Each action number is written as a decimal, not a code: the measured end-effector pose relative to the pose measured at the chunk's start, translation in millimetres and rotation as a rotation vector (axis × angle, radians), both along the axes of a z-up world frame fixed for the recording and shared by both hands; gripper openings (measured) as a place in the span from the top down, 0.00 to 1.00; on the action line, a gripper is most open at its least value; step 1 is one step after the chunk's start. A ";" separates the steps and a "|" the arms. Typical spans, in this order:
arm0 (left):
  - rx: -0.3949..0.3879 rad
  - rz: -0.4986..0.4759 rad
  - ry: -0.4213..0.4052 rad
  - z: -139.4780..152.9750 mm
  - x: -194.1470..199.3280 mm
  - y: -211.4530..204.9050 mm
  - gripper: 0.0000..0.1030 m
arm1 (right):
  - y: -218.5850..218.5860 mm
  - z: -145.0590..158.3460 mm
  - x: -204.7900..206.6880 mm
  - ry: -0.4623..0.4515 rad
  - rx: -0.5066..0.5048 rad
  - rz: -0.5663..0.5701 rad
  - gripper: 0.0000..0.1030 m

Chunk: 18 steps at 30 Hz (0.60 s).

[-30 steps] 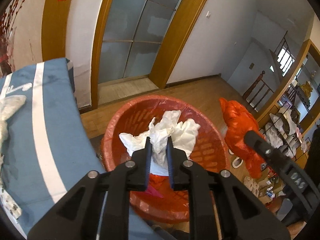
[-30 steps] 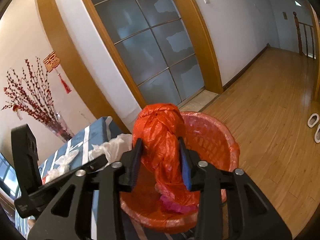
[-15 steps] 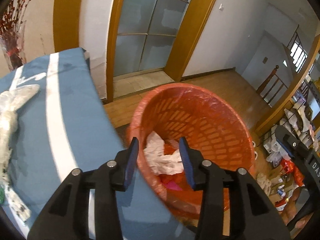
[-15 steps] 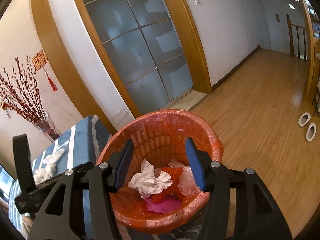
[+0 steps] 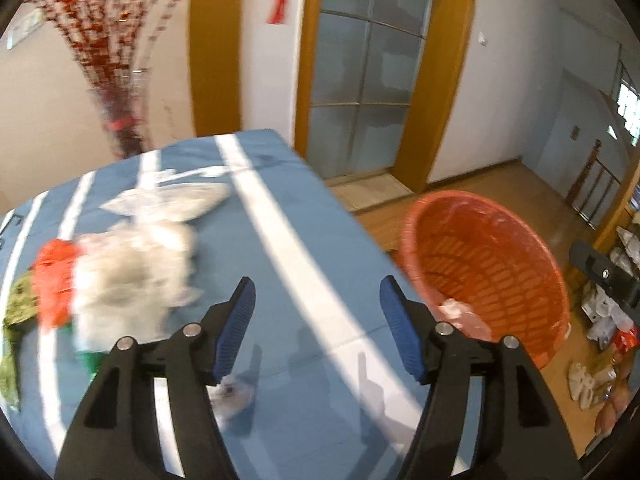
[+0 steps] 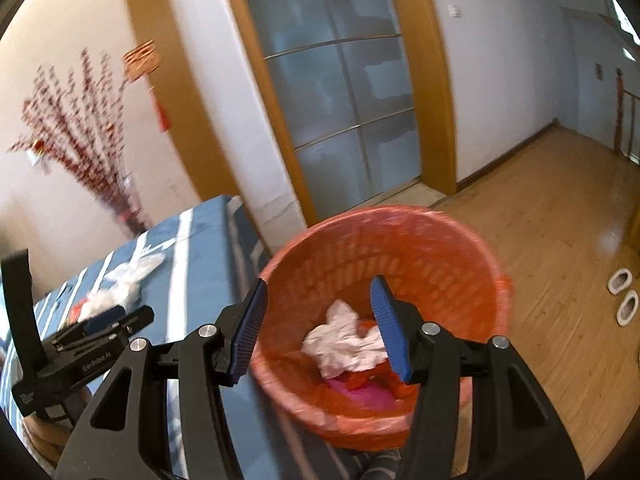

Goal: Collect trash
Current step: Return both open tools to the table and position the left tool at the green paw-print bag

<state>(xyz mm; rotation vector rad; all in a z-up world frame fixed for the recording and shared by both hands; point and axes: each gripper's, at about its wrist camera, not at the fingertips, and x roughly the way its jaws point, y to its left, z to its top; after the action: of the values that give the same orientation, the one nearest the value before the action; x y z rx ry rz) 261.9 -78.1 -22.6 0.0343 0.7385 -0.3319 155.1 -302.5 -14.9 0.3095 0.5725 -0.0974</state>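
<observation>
My left gripper [image 5: 318, 320] is open and empty above the blue striped table [image 5: 280, 240]. A blurred heap of trash lies to its left: white plastic bags [image 5: 136, 268], a red bag [image 5: 52, 280] and green wrapping [image 5: 16, 312]. A small white scrap [image 5: 232, 396] lies under the left finger. My right gripper [image 6: 320, 324] is open and empty over the orange basket [image 6: 400, 248], which holds white tissue [image 6: 344, 336], a red bag and something pink. The basket also shows in the left wrist view [image 5: 500, 240], right of the table.
A vase of red blossom branches [image 5: 116, 120] stands behind the table. Glass sliding doors with wood frames [image 6: 340, 92] are beyond. Slippers [image 6: 624, 300] lie on the wooden floor. Cluttered shelves [image 5: 616, 320] stand at the right.
Both grippers let go of their trash into the basket and opened wide. The left gripper has swung left from the basket to over the table.
</observation>
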 end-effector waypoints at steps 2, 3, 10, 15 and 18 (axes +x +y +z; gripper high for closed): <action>0.001 0.035 -0.012 2.3 -2.6 17.9 0.37 | 17.4 0.0 5.2 0.006 -0.005 0.043 0.47; 0.003 0.050 -0.018 3.2 -4.1 27.2 0.37 | 25.4 0.4 7.6 0.008 -0.007 0.062 0.47; 0.023 0.198 -0.058 11.2 -16.0 108.4 0.35 | 86.7 1.1 19.0 0.018 -0.043 0.208 0.48; 0.052 0.348 -0.066 12.4 -21.2 178.9 0.34 | 116.5 -1.5 22.5 0.032 -0.058 0.277 0.48; 0.078 0.446 -0.061 7.6 -19.1 220.6 0.34 | 133.0 -3.4 23.5 0.040 -0.065 0.306 0.48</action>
<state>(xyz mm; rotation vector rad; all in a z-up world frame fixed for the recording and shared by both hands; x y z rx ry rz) 242.8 142.6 -15.0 -0.0461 0.6776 0.1234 178.7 -169.4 -18.3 0.1542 0.6493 0.1732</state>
